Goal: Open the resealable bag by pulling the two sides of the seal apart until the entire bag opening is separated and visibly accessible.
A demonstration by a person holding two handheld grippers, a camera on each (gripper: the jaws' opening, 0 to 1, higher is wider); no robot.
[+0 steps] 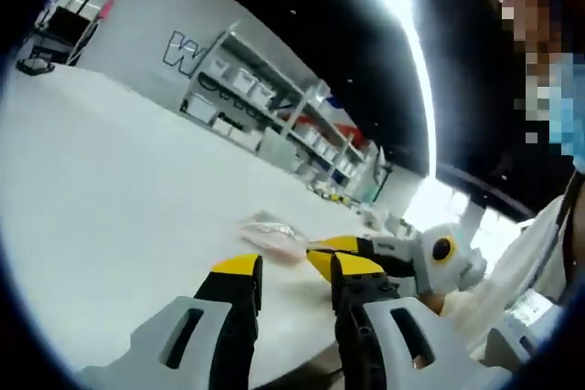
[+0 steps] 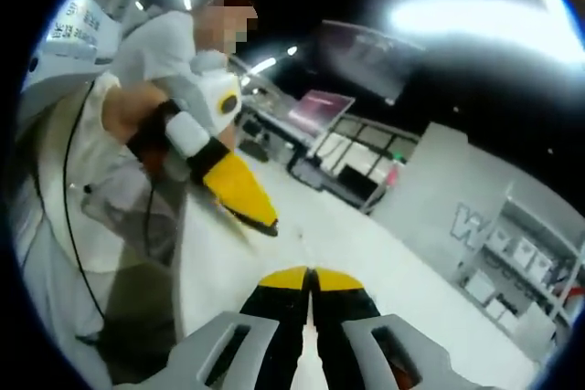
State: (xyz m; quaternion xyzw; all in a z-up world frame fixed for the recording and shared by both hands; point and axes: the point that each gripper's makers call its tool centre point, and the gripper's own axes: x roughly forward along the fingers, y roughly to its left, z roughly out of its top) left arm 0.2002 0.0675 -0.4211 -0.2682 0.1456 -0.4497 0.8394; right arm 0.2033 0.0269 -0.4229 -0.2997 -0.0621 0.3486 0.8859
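A small pinkish see-through resealable bag (image 1: 270, 233) lies flat on the white table (image 1: 110, 189). In the left gripper view my left gripper (image 1: 294, 268) hangs just short of the bag, jaws apart and nothing between them. My right gripper (image 1: 322, 246) comes in from the right with its yellow tips at the bag's right edge; whether they touch it I cannot tell. In the right gripper view my right gripper (image 2: 311, 277) has its yellow tips pressed together with nothing visible between them. There my left gripper (image 2: 242, 194) is held in a person's hand above the table.
Shelves of white bins (image 1: 265, 111) stand along the table's far side before a grey wall marked with a W. A person in white clothes (image 2: 137, 89) stands at the table's near edge. More shelving (image 2: 521, 258) and screens (image 2: 320, 109) lie beyond.
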